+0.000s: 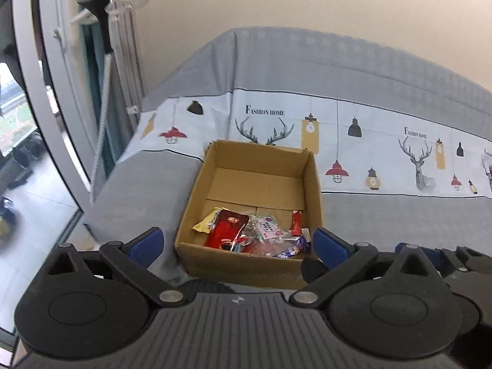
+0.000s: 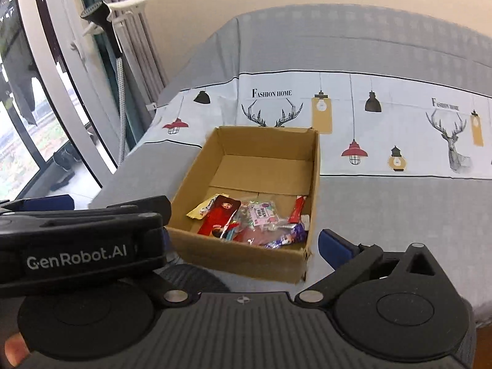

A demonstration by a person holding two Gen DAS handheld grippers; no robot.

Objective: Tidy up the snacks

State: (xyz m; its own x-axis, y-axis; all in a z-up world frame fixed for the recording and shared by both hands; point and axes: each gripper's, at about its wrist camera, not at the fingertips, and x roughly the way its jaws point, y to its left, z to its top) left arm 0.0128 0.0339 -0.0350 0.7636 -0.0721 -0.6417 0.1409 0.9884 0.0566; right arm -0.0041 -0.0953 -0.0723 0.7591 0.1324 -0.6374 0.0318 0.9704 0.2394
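Snacks (image 1: 255,230) already piled in the near end of the brown box (image 1: 315,190), on the grey cloth (image 1: 399,218) with the deer and lamp pictures. Looks like the putting-in step, near the end, maybe done. Left gripper (image 1: 236,240) spread wide with nothing between its blue tips, hanging over the near edge of the box. Right gripper (image 2: 243,240) also wide and empty, one blue tip just beside the box corner. Next: look around for any snack left out, then reach and pinch gently, since the packets are thin and crinkly. No loose snack in sight on the cloth. Right gripper's other tip hidden behind the left gripper's black body. Words on the packets too small to read. Box's near wall hiding some of the pile.
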